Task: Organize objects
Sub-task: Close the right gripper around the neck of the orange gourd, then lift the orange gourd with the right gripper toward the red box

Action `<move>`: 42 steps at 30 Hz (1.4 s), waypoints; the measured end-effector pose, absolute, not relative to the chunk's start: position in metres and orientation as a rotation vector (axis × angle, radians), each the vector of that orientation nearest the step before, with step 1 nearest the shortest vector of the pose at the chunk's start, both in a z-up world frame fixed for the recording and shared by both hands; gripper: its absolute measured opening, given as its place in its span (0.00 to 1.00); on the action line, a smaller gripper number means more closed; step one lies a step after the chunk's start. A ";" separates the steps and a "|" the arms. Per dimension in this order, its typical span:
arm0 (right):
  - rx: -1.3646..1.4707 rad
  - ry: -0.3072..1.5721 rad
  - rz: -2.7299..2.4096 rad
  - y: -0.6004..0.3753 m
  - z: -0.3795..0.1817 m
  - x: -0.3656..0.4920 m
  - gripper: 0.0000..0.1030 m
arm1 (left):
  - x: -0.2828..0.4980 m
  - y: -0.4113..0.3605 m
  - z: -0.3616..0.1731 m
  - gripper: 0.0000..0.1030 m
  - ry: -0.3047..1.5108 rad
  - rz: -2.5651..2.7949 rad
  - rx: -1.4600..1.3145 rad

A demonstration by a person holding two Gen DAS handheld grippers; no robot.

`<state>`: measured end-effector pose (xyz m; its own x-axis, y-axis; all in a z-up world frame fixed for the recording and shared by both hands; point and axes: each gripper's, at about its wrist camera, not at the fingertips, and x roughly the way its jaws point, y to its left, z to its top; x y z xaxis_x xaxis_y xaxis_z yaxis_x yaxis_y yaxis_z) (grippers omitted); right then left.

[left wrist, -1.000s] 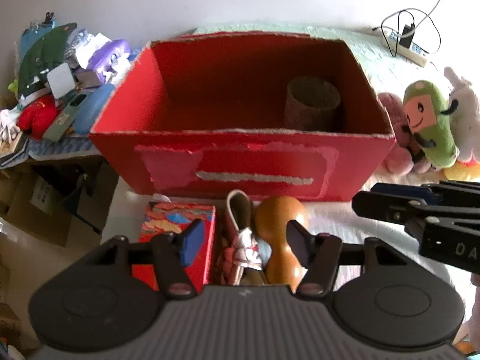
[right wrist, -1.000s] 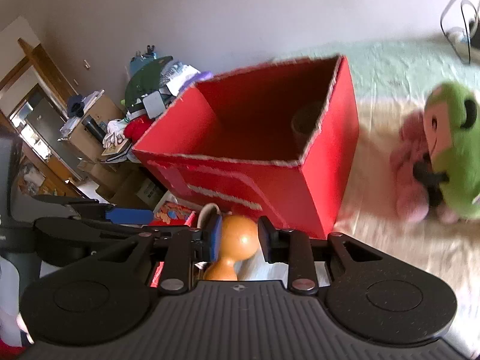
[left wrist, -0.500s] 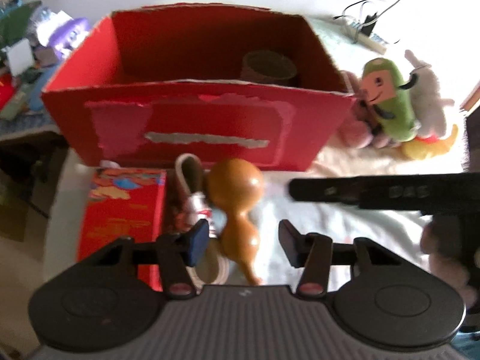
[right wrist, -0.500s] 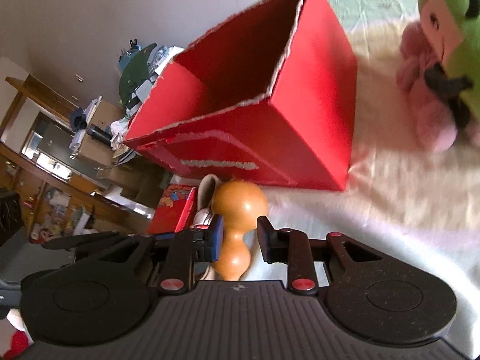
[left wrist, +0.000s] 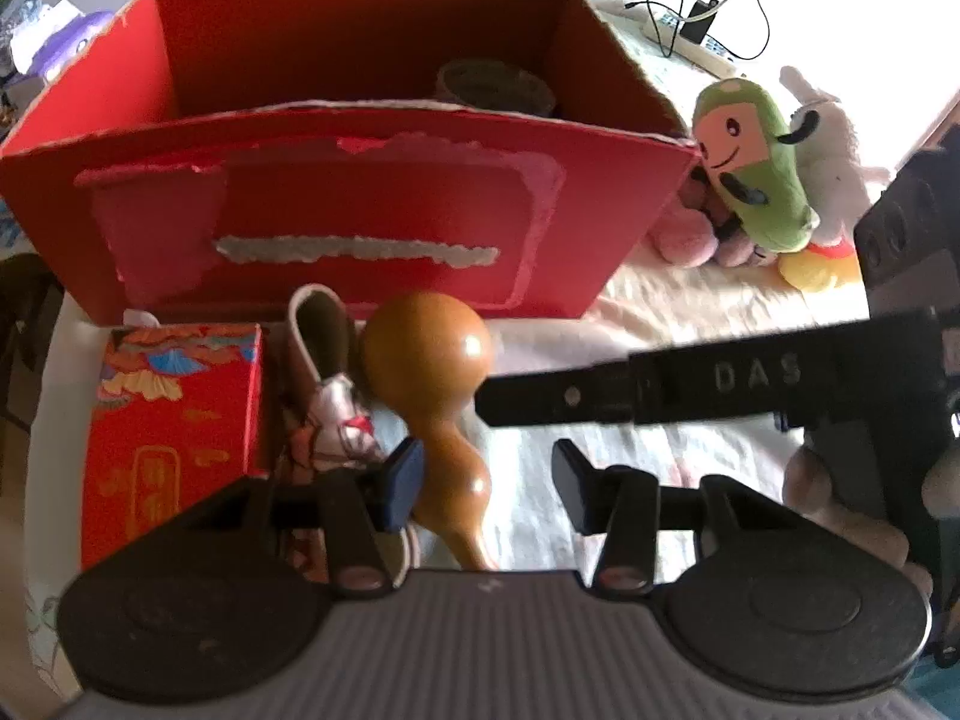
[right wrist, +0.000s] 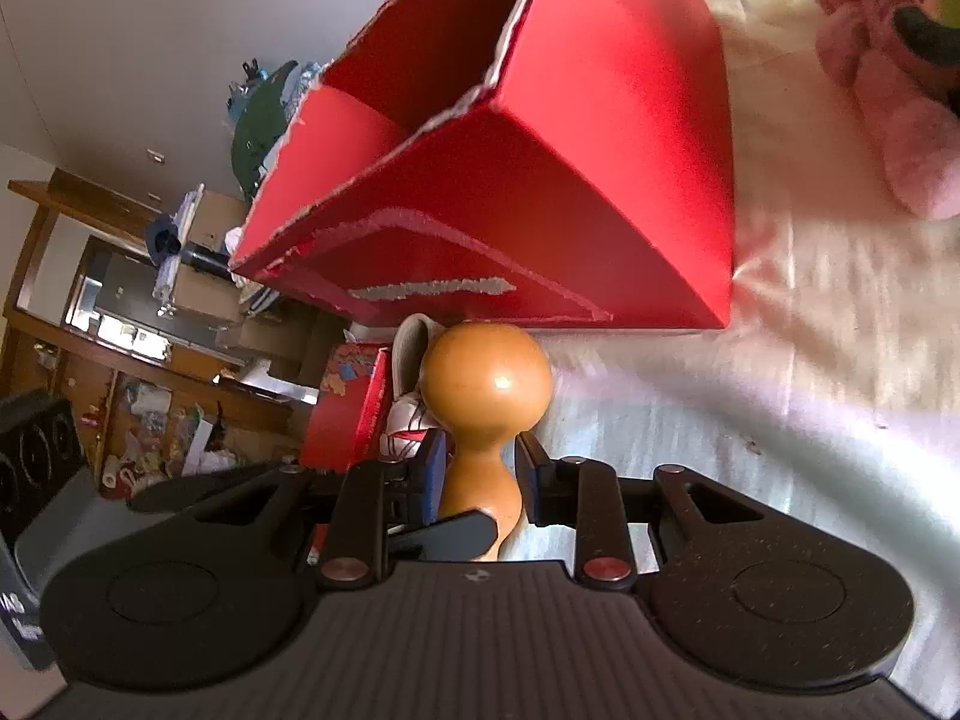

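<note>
Here a glossy orange-brown gourd [left wrist: 429,396] lies before the red box [left wrist: 360,210], beside a small shoe [left wrist: 327,396] and patterned carton [left wrist: 174,414]. The right gripper [right wrist: 480,477] brackets its narrow waist, contact unclear. The left gripper [left wrist: 486,486], jaws just closing, stands half open around its lower end.

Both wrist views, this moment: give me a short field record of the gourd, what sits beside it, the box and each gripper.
gourd: orange-brown gourd lying on the cloth, round end toward the box
neighbours: small boot right beside it, then patterned red carton
box: open red box, a dark round container inside
left gripper: jaws have just been closing, apart, gourd's narrow part by one finger
right gripper: jaws straddle gourd's neck; contact unclear
plush: green plush toy beside box
</note>
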<state>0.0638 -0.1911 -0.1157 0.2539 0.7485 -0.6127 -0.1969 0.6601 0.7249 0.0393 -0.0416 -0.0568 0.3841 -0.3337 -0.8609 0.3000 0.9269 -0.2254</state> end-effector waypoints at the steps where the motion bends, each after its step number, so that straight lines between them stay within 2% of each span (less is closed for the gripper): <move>1: 0.579 1.147 0.688 -0.190 -0.117 0.064 0.28 | 0.042 -0.039 -0.058 0.47 1.109 -0.410 -0.040; 18: 0.619 1.199 0.671 -0.184 -0.132 0.073 0.33 | 0.068 -0.044 -0.083 0.47 1.163 -0.475 0.037; 22: 0.626 1.202 0.673 -0.190 -0.133 0.073 0.30 | 0.071 -0.045 -0.084 0.47 1.167 -0.490 0.056; 34: 0.670 1.175 0.602 -0.251 -0.122 0.052 0.29 | 0.064 -0.081 -0.072 0.46 1.165 -0.674 0.170; 42: 0.734 1.082 0.495 -0.312 -0.100 0.021 0.29 | 0.047 -0.127 -0.051 0.45 1.088 -0.840 0.269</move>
<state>0.0209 -0.3118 -0.0997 0.4004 0.6852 -0.6084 -0.0124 0.6679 0.7441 0.0471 -0.1273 -0.0505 0.1998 -0.4675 -0.8611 0.7152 0.6703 -0.1979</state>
